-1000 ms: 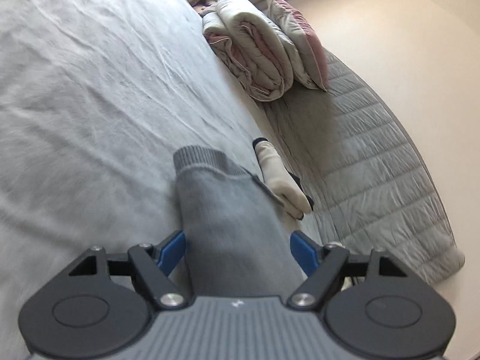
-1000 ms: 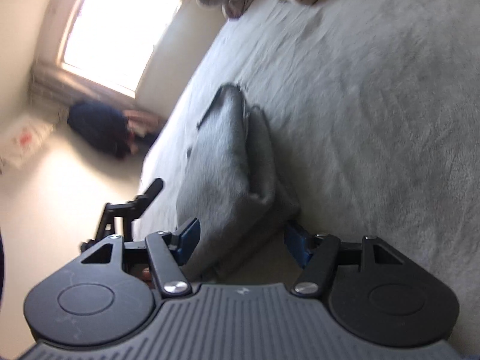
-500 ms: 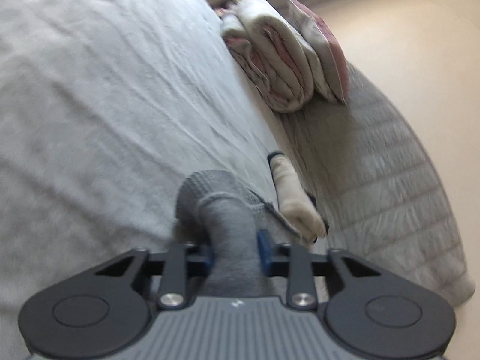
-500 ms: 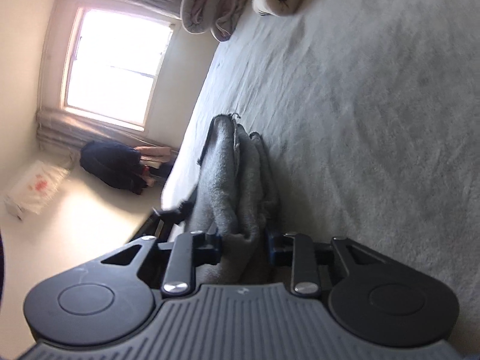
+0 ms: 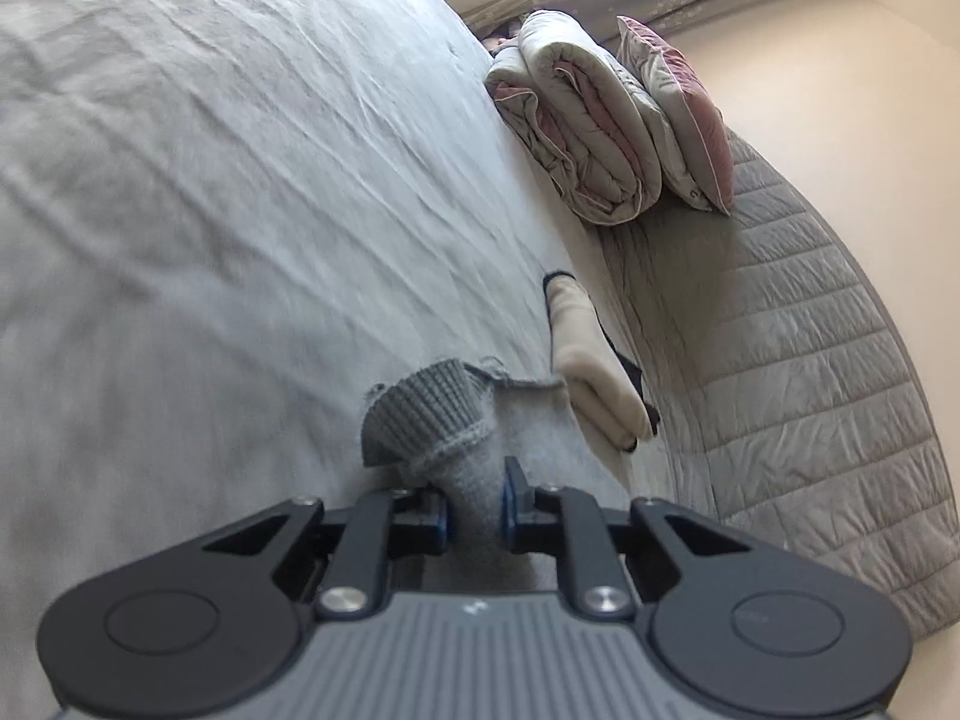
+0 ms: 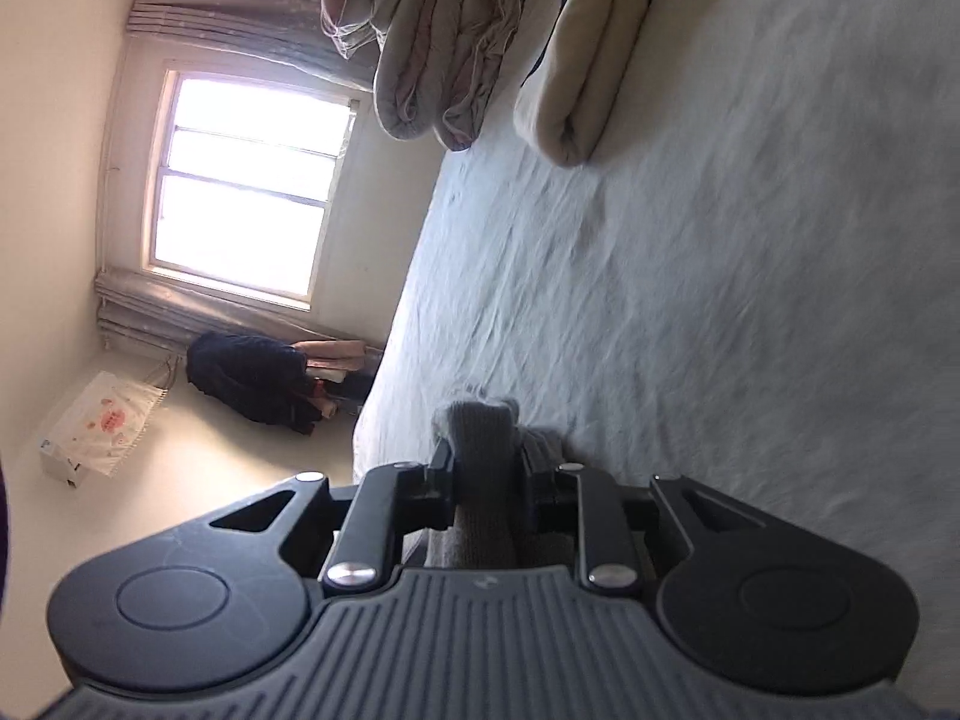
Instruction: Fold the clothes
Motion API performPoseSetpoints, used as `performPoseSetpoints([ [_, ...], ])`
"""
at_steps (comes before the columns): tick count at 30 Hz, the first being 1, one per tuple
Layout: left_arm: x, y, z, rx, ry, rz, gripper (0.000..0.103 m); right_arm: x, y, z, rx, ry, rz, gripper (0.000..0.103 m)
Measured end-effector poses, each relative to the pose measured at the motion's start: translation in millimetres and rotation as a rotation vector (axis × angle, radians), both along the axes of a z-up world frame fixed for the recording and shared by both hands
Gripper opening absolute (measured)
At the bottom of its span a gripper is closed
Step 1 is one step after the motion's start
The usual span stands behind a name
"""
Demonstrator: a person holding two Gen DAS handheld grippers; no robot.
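A grey knit garment point(image 5: 438, 420) with a ribbed hem is pinched in my left gripper point(image 5: 475, 507), which is shut on it just above the pale grey bed sheet point(image 5: 210, 210). In the right wrist view the same grey knit garment point(image 6: 480, 438) bunches between the fingers of my right gripper point(image 6: 486, 480), also shut on it, near the bed's edge. A folded cream garment point(image 5: 591, 360) lies on the sheet just beyond the grey one; the cream garment point(image 6: 585, 60) shows far ahead in the right wrist view.
A rolled quilt point(image 5: 588, 132) and a pink pillow point(image 5: 684, 114) sit at the head of the bed against a quilted grey headboard point(image 5: 780, 360). Beside the bed are a window point(image 6: 246, 192), a dark pile of clothes point(image 6: 252, 378) and a white bag point(image 6: 102, 420) on the floor.
Both grippers went from open around the grey garment to shut on it. They have lifted and drawn it back, so less of it shows ahead of the fingers.
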State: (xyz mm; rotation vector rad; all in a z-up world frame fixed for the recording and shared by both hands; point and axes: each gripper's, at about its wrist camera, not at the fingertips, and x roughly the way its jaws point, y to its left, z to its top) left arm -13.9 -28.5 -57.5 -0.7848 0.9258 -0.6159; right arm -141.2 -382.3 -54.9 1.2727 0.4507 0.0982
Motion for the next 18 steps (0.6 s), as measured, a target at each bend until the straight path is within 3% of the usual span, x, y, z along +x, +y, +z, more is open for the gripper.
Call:
performPoseSetpoints([
  [5,-30,-7,-8,0.05,0.016,-0.036,0.015,-7,-17,-8,-0.021,0.047,0.013,0.024],
  [8,-46,-11,-14,0.088,0.025,-0.062,0.015,-1,-17,-19,-0.089,0.109,0.011,0.024],
  [11,-45,-9,-15,0.13,0.003,-0.09,0.019,0,-18,-34,-0.092,0.13,0.006,0.026],
  [18,-29,0,12,0.25,-0.129,-0.179,0.05,-20,-25,-31,-0.075,0.116,-0.032,0.052],
])
